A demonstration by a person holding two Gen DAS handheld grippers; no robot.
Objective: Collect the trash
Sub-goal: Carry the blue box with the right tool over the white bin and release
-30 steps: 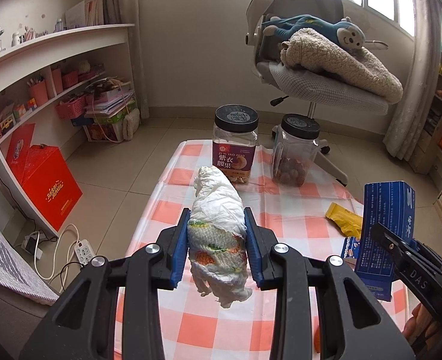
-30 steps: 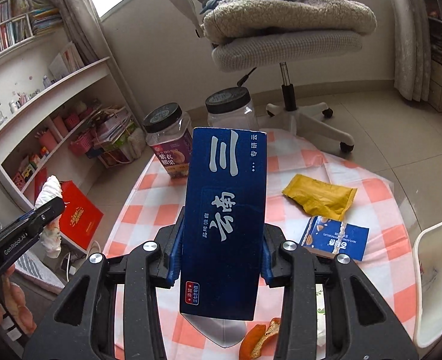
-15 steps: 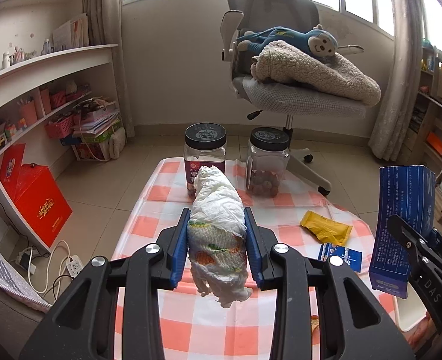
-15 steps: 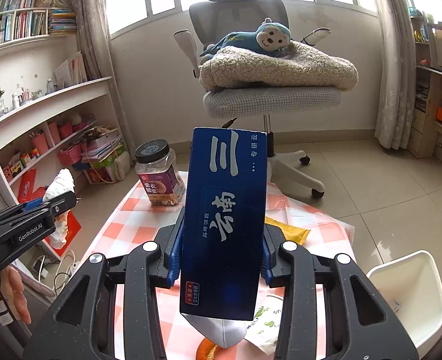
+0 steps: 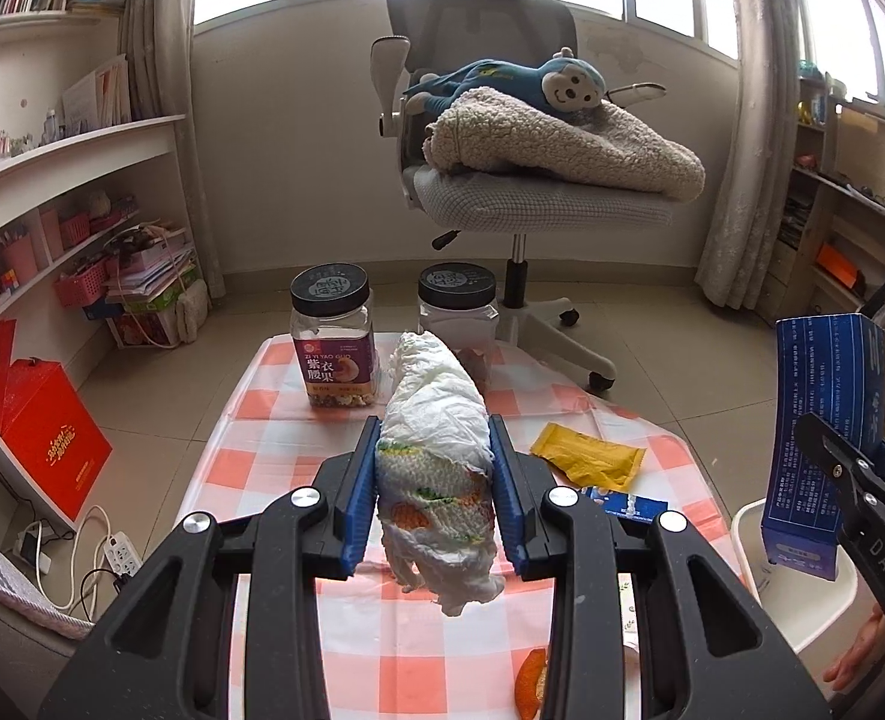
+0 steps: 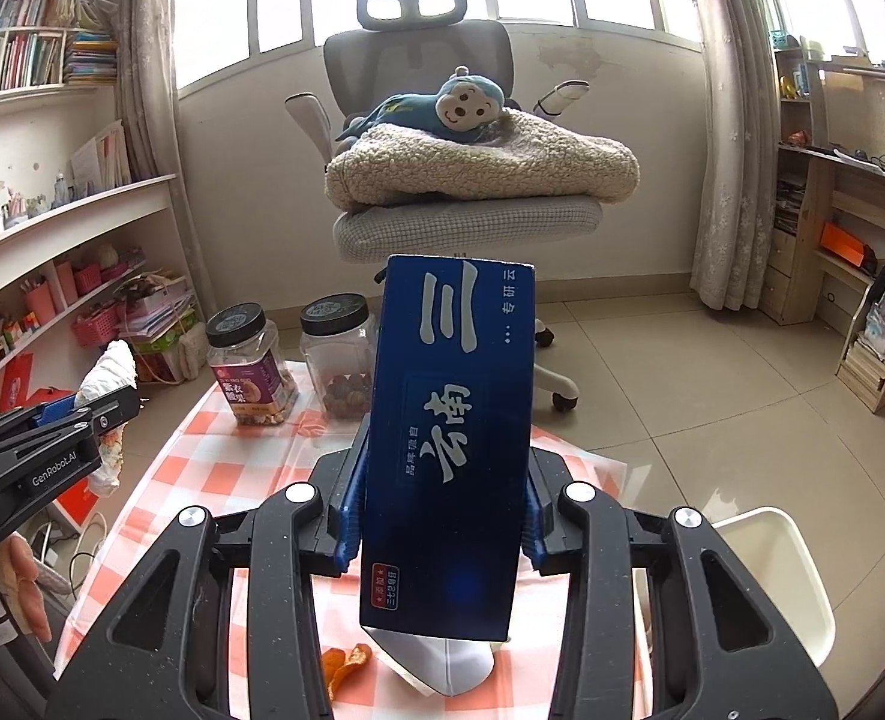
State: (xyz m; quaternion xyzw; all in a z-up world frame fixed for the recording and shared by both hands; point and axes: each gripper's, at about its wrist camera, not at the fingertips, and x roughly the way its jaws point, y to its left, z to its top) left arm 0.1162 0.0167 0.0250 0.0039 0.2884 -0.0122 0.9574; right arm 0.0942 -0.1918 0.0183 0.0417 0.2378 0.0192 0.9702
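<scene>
my left tongs (image 5: pixel 433 483) are clamped on a crumpled paper wad (image 5: pixel 436 468), which hangs over the checked table (image 5: pixel 250 468) with its loose tail below the pads. my right tongs (image 6: pixel 442 498) are closed on a tall blue carton (image 6: pixel 451 444), gripped low on its sides so most of it stands above the pads. the white bin (image 6: pixel 802 588) sits just past the table's right edge, near the carton. on the cloth still lie orange peel (image 6: pixel 346 660), a blue wrapper (image 5: pixel 625 503) and, farther out, a yellow wrapper (image 5: pixel 586 459). beyond those stand two black-lidded jars (image 5: pixel 334 342), then the office chair (image 5: pixel 502 120) with a plush monkey. i judge the carton could pivot in my grip and miss the bin if i tilt fast. the wad's tail could snag a pad and cling on release.
</scene>
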